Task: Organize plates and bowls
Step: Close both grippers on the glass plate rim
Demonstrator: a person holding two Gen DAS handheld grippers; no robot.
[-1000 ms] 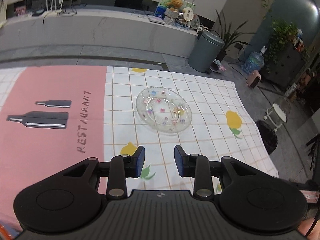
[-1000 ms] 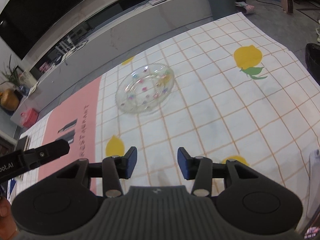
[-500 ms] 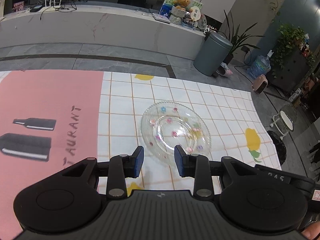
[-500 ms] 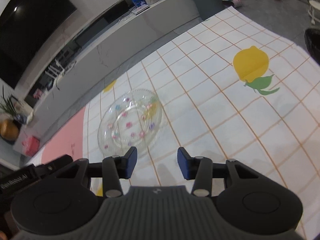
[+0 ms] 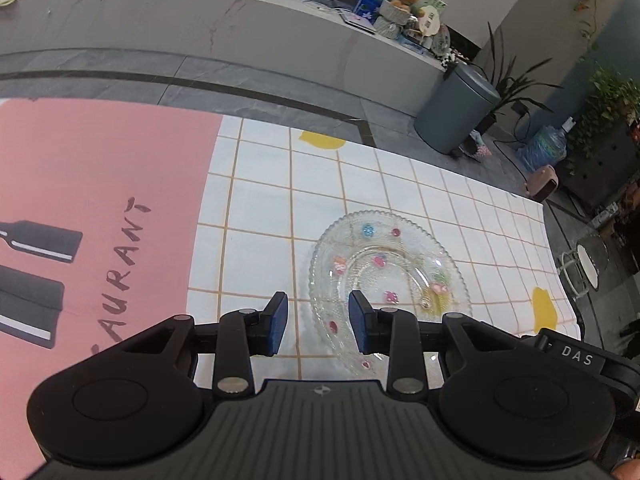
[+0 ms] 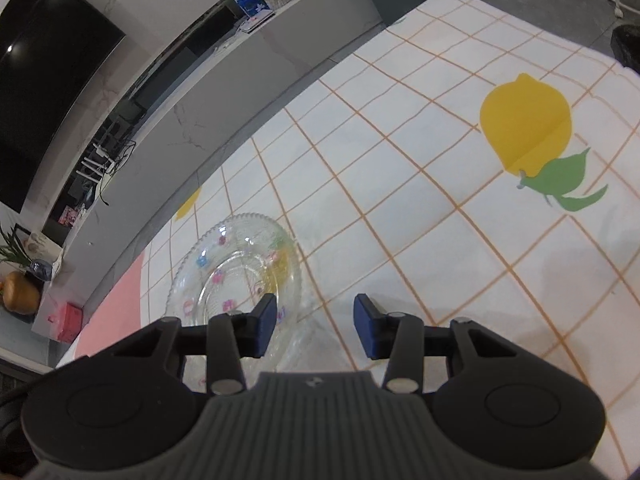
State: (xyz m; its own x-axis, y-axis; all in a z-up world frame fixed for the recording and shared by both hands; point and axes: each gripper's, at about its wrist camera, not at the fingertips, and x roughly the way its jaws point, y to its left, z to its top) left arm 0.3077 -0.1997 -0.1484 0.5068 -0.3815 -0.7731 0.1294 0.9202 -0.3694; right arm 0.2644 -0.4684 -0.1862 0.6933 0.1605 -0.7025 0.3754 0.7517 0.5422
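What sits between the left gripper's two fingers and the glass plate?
Nothing but bare checked cloth: in the left wrist view the open left gripper reaches the glass plate, whose near-left rim shows between its fingers.

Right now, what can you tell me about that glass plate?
The plate is round, clear, seemingly glass, with a beaded rim, ribbed rings in its shallow well and small coloured flower dots scattered over it. It lies flat and right way up on the checked cloth, near the cloth's pink part. Nothing lies in it. The left gripper and right gripper hang open over its near edge; neither clearly touches it.
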